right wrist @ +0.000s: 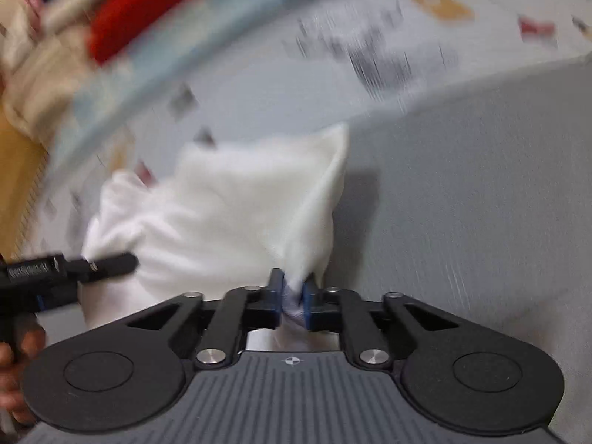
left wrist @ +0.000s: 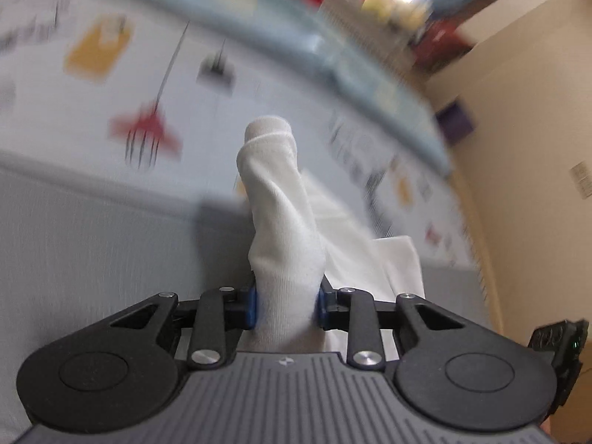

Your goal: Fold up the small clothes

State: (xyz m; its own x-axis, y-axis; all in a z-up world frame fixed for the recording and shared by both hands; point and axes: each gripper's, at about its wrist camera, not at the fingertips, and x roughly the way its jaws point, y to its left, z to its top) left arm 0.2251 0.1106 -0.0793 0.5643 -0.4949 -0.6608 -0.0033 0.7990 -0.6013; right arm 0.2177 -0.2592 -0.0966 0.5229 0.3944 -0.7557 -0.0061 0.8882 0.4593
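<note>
Here we hold the white garment lifted over the grey sheet, left gripper and right gripper each clenched on an edge; next, probably, we lay it flat and fold.

Black linkage arms, blue-padded fingers, silver screws.

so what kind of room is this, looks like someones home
Most likely a bedroom at home, though motion blur limits detail: a bed with a printed sheet, piled bedding including a red blanket, and a cream wall. A white garment is held over the bed.
</note>
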